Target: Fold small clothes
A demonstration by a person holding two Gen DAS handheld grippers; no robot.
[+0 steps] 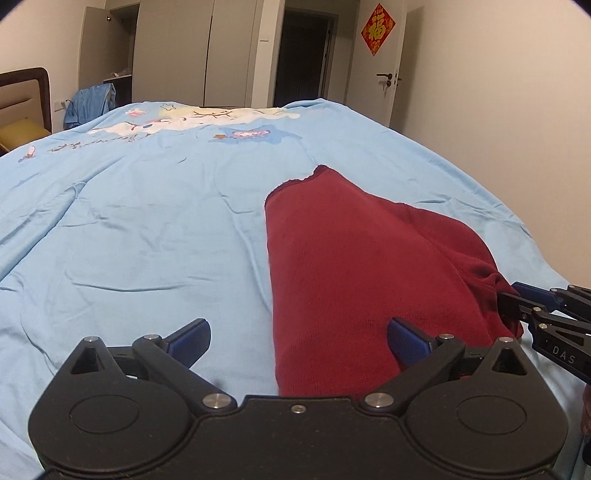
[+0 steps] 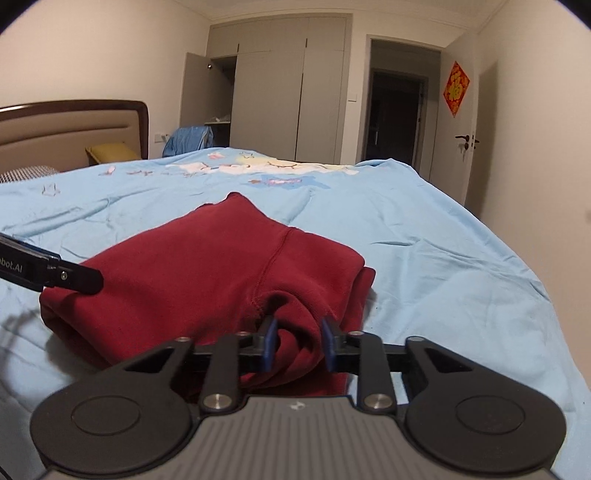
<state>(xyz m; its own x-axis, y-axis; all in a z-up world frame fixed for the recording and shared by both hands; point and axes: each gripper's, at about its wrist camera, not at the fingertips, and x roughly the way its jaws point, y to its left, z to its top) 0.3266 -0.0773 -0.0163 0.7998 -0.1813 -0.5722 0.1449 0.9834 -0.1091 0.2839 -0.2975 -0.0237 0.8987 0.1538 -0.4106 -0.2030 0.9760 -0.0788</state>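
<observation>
Your right tool (image 2: 297,341) pinches a bunched near corner of the red garment (image 2: 207,266) on the bed (image 2: 443,236); left tool (image 1: 297,341) gapes empty over its near-left edge; garment runs lengthwise away from you.

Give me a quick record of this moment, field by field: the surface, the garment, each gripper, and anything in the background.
surface: bed covered by a light blue sheet with cartoon prints at the far end
garment: dark red garment, partly folded, lying on the sheet
left gripper: open, at the garment's near edge, gripping nothing
right gripper: shut on a bunched fold of the garment
background: grey wardrobe with one door open, red door ornament, headboard
</observation>
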